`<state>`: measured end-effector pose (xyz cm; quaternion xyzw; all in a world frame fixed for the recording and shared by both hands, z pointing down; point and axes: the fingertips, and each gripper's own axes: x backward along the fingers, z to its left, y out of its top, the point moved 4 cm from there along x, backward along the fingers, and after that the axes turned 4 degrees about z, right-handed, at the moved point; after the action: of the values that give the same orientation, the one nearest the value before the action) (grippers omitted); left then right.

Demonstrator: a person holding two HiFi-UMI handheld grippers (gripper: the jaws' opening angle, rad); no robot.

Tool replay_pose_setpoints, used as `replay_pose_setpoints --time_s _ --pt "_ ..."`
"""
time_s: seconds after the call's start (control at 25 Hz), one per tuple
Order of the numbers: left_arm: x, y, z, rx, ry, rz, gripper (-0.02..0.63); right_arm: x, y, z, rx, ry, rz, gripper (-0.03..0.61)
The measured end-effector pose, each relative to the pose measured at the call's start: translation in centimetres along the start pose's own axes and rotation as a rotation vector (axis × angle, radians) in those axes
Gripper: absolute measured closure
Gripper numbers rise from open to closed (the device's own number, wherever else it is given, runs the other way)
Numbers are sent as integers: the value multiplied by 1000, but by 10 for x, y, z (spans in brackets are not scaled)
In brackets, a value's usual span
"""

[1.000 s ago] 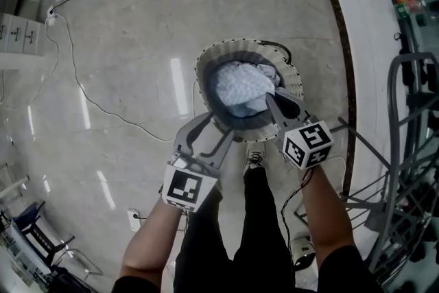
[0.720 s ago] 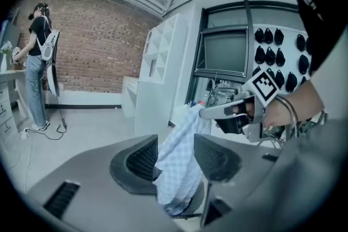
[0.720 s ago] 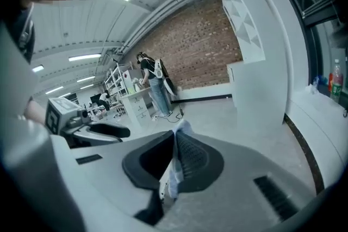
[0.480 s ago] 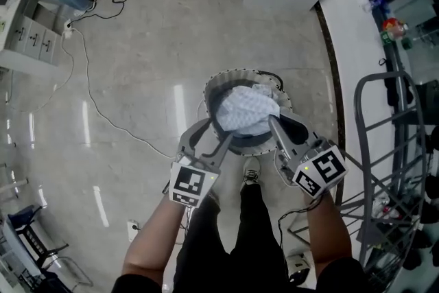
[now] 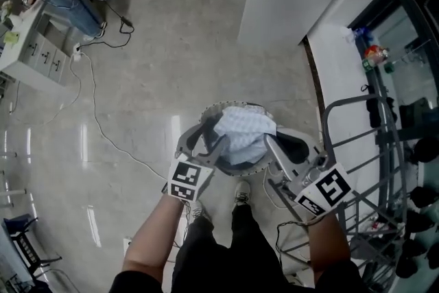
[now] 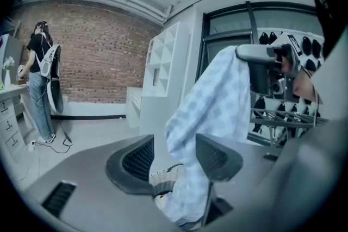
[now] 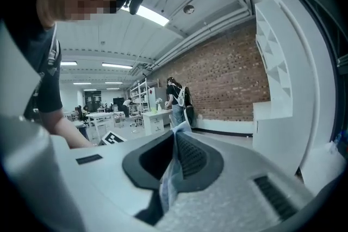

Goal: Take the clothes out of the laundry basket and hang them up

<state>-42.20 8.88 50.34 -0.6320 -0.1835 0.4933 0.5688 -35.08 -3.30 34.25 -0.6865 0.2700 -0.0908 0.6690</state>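
Count's easy: two grippers, one basket (image 5: 218, 107), one pale blue checked garment (image 5: 240, 130). The right gripper (image 5: 267, 139) is pinched tight on a fold of it, holding it up over the basket on the shiny grey floor (image 5: 151, 79). The left gripper (image 5: 206, 141) has just been opening and gapes wide; the garment hangs in the gap, pads off it. Only the right gripper view shows the far desks (image 7: 103, 117).
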Motion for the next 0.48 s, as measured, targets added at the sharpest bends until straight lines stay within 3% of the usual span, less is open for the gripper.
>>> replay_pose_setpoints --time_s 0.24,0.36,0.48 --pt "-9 49 -38 23 -80 -14 402 37 55 3 75 27 -40 561" --pt "-15 78 -53 -7 -72 -26 574 56 70 -9 88 16 -58 561" --pt "-20 103 -63 -35 -39 -33 598 76 71 -28 62 0 -77 561"
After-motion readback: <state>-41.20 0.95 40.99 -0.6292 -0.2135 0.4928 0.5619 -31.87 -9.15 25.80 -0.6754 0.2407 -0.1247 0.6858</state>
